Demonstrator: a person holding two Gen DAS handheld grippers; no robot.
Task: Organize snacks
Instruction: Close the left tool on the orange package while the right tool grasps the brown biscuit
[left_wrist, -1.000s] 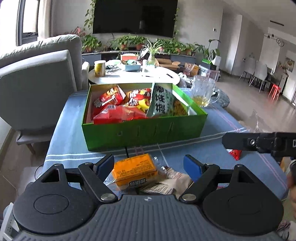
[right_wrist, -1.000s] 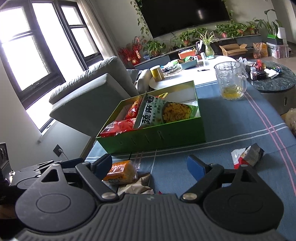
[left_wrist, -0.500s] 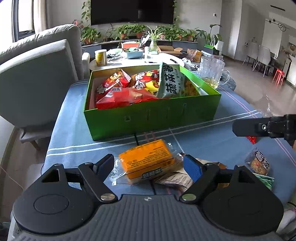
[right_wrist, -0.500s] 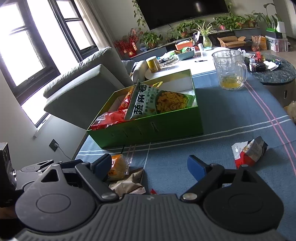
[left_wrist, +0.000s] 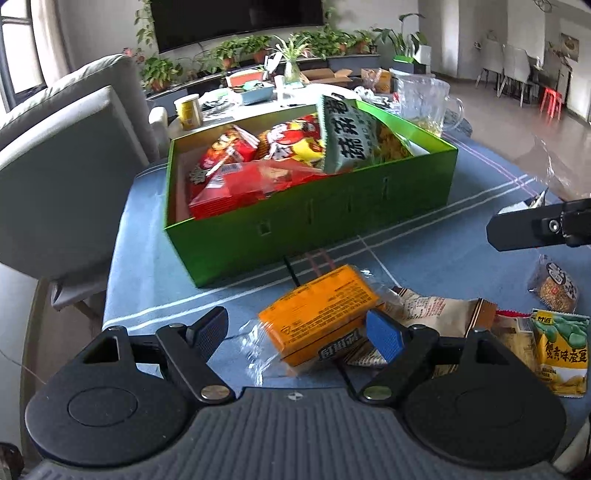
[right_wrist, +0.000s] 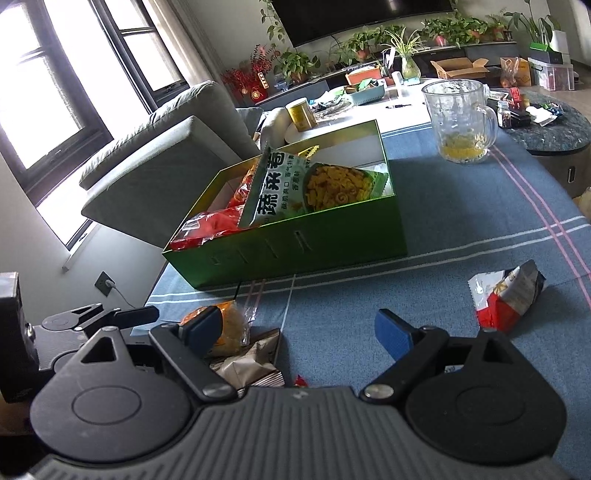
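The desk (left_wrist: 155, 266), under a blue striped cloth, spreads ahead of both my tongs. The green box (left_wrist: 332, 218) stands on it well ahead of them, packed with red packets and a tilted green-and-white bag (left_wrist: 347, 136). A glass mug (right_wrist: 460, 118) stands beyond the box, off to the right. My left tongs (left_wrist: 295, 330) hang with the pads spread wide, bracketing the orange packet (left_wrist: 317, 314) without pressing it; its right pad sits just beside the packet's end. A brown wrapper (left_wrist: 439, 314) lies under and right of that packet. My right tongs (right_wrist: 295, 328) gape over bare cloth, gripping nothing. A red-and-silver packet (right_wrist: 506, 299) lies just ahead and right of them.
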